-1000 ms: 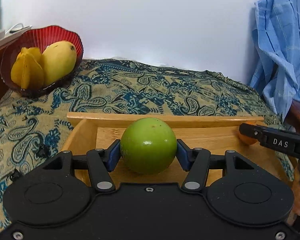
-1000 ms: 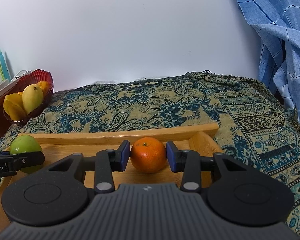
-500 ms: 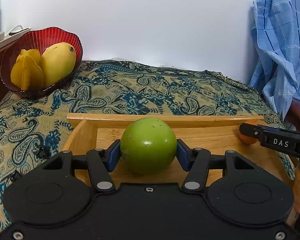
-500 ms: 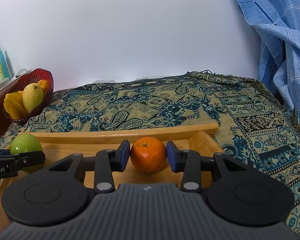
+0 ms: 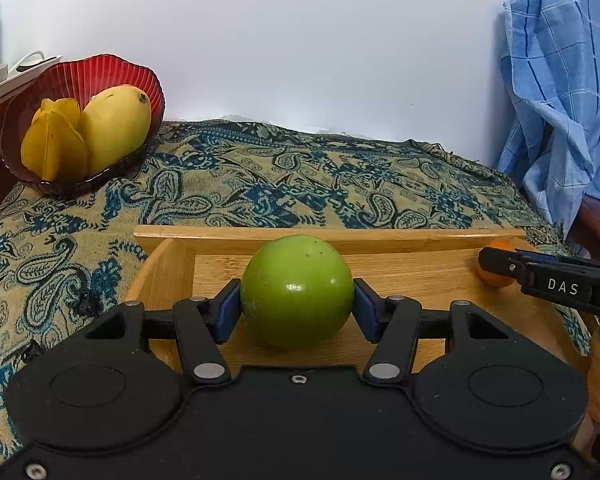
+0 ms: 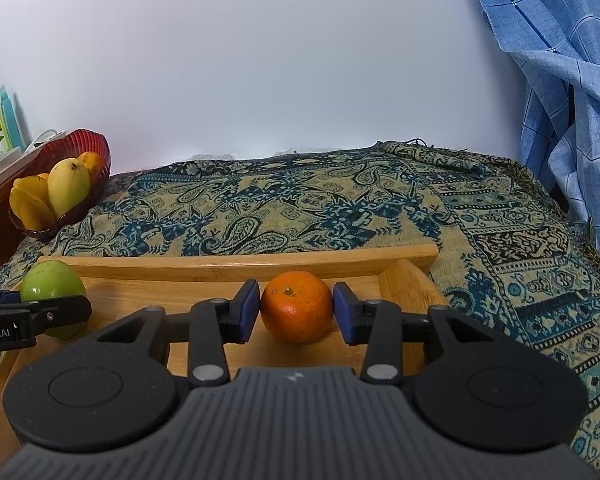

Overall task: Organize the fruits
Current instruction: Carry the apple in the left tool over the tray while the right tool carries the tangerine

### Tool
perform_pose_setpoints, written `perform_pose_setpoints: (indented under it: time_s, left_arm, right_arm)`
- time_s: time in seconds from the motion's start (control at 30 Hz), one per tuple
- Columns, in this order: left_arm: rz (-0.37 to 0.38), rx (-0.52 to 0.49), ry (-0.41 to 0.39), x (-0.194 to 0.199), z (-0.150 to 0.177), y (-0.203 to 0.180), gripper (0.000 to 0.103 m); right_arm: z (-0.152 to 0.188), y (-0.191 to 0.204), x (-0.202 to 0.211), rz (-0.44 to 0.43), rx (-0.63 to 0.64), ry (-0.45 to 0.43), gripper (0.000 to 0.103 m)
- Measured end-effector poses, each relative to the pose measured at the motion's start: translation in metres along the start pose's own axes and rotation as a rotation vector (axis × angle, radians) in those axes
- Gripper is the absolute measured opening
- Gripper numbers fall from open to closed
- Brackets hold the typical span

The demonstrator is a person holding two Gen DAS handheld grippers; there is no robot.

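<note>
Fruits split two ways right now: a green apple [image 5: 297,291] and an orange [image 6: 297,306] sit low in the wooden tray [image 5: 236,236], while a mango [image 5: 115,126] and a yellow ribbed fruit [image 5: 54,148] lie in the red bowl [image 5: 100,76] at the far left corner of the patterned cloth [image 5: 300,184]. Left gripper [image 5: 297,308] has its blue pads pressed against both flanks of the apple, spread wide to take it, and the apple looks to be resting on the tray floor or just off it; I cannot tell which. Right gripper [image 6: 296,312] brackets the orange, with a sliver of gap showing at each pad, so whether it is truly clamped I cannot tell. The right view also shows a second orange fruit [image 6: 90,162] tucked behind the mango in the bowl. So where does the job stand? Judging by the layout, two fruits are in the tray and at least three in the bowl, well apart from each other. Which container is the goal is not clear from here, so either both pieces are about to be carried across to the bowl, or both have just been set down. Either way, the sorting looks roughly midway.
</note>
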State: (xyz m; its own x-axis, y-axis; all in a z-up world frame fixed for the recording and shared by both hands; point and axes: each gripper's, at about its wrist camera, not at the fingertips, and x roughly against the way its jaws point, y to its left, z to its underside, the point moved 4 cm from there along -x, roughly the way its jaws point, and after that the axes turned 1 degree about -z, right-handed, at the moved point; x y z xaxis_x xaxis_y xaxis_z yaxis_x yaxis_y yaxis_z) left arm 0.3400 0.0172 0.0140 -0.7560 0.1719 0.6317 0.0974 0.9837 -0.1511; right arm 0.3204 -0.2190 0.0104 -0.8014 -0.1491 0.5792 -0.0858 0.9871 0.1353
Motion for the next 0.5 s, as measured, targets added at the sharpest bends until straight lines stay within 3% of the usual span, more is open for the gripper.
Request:
perform_pose_setpoints:
  time_s: [0.37, 0.5]
  left_arm:
    - [-0.024, 0.014, 0.011, -0.0014, 0.0013, 0.0074, 0.056]
    - [-0.026, 0.007, 0.007, -0.0013, 0.0009, 0.0056, 0.061]
  right_arm:
    - [0.0007, -0.0004, 0.0000, -0.004, 0.005, 0.008, 0.051]
    - [0.0008, -0.0008, 0.0001, -0.005, 0.007, 0.009, 0.051]
